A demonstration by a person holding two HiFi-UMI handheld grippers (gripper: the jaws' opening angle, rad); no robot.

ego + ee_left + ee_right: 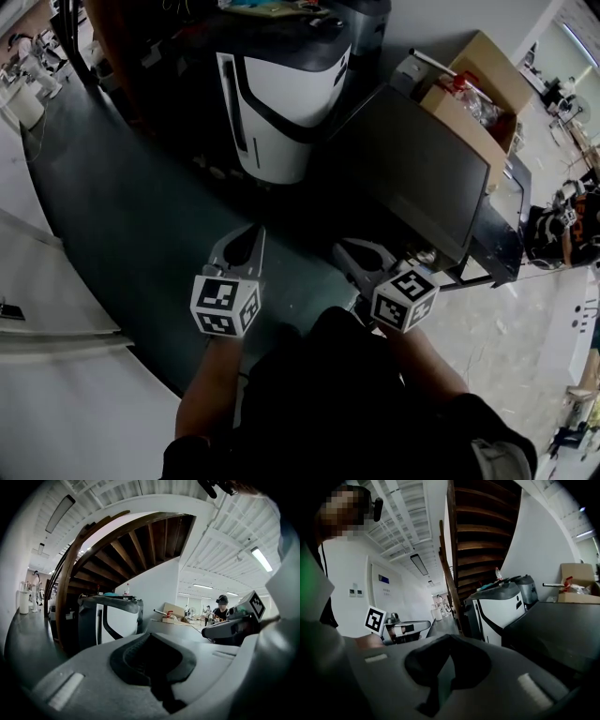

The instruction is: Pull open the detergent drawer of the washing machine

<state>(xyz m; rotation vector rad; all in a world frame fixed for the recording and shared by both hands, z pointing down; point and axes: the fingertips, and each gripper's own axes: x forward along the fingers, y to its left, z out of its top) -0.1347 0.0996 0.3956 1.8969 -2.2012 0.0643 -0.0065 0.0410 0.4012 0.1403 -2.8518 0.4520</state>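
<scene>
A: Entry one, left gripper?

B: Jaws pressed together, empty. Right gripper: the same, nothing pinched. Both hang over the dark floor, well apart from the white-and-black washing machine at the floor's far edge.

A: Detergent drawer?

B: Cannot be made out from here.

A: Hazards?

B: Arriving with jaws unspread would likely bump the drawer front instead of gripping it. The right gripper could clip the near corner of the dark table.
</scene>
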